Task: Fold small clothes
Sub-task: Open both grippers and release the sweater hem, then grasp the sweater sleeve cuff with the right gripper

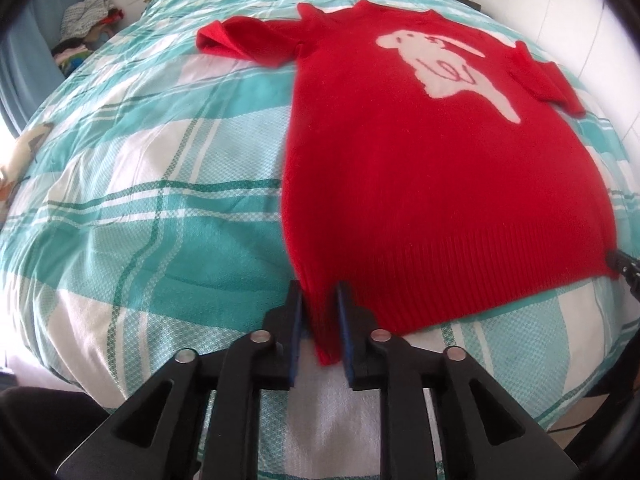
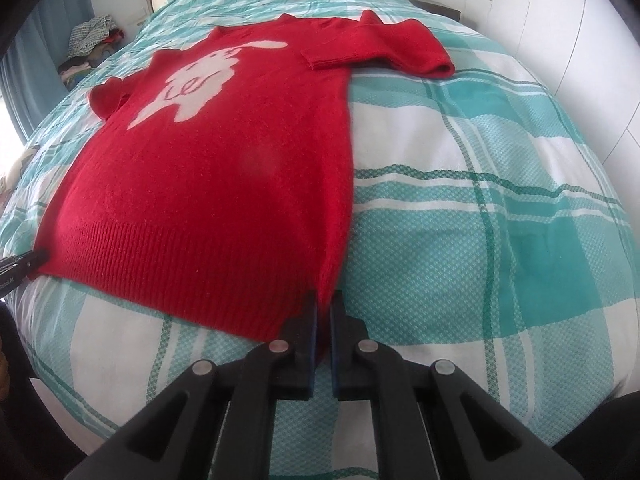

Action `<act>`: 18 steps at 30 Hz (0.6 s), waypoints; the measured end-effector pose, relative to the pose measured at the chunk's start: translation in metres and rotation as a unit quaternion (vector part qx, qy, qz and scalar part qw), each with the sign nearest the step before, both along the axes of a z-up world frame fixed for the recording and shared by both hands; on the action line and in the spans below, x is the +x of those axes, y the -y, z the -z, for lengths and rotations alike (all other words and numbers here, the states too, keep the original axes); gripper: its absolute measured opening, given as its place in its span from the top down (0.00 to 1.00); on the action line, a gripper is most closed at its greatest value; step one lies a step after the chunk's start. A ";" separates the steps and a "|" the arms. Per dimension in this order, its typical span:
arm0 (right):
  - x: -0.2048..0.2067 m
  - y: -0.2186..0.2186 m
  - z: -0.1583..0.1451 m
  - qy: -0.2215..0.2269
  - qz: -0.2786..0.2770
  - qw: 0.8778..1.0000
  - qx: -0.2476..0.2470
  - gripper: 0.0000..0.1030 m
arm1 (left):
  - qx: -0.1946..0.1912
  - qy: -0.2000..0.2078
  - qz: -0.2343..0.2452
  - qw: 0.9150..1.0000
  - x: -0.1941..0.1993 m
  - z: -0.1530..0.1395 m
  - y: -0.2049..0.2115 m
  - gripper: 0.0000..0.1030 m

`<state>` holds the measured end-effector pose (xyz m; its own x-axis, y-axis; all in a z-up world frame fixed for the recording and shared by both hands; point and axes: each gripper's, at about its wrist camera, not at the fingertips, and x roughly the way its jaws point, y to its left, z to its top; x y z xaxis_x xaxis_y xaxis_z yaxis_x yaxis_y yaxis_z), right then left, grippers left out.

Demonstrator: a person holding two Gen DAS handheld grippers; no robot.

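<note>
A small red sweater [image 1: 420, 168] with a white animal print lies flat, front up, on the bed; it also shows in the right wrist view [image 2: 224, 184]. My left gripper [image 1: 319, 300] is shut on the hem's left corner. My right gripper [image 2: 325, 304] is shut on the hem's right corner. Each gripper's tip shows at the edge of the other view: the right one [image 1: 624, 266], the left one [image 2: 24, 262]. Both sleeves lie folded near the shoulders.
The bed is covered by a teal and white plaid blanket [image 1: 160, 184]. A pile of clothes [image 1: 86, 20] sits beside the bed at far left. White walls and cabinets [image 2: 580, 40] stand to the right.
</note>
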<state>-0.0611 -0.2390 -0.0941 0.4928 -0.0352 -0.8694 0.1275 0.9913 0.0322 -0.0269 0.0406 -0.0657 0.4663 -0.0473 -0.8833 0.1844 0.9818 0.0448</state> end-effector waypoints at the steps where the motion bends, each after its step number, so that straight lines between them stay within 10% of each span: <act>1: -0.001 -0.001 -0.001 0.000 -0.001 1.000 -0.003 0.91 | 0.004 0.002 0.001 1.000 -0.001 -0.002 0.000 0.56; 4: -0.005 0.001 -0.004 0.000 0.001 1.000 0.003 0.80 | 0.011 0.009 -0.003 1.000 -0.006 -0.006 -0.001 0.25; 8: -0.013 0.012 -0.009 -0.017 0.003 0.999 0.033 0.51 | 0.026 0.011 0.001 1.000 -0.014 -0.012 -0.008 0.24; 11: -0.017 0.029 -0.022 -0.043 0.009 0.997 0.063 0.48 | 0.047 0.036 -0.011 0.998 -0.020 -0.033 -0.020 0.24; 18: 0.029 0.054 -0.121 0.079 -0.024 0.993 -0.081 0.35 | -0.016 0.148 -0.026 0.989 0.017 -0.126 -0.021 0.05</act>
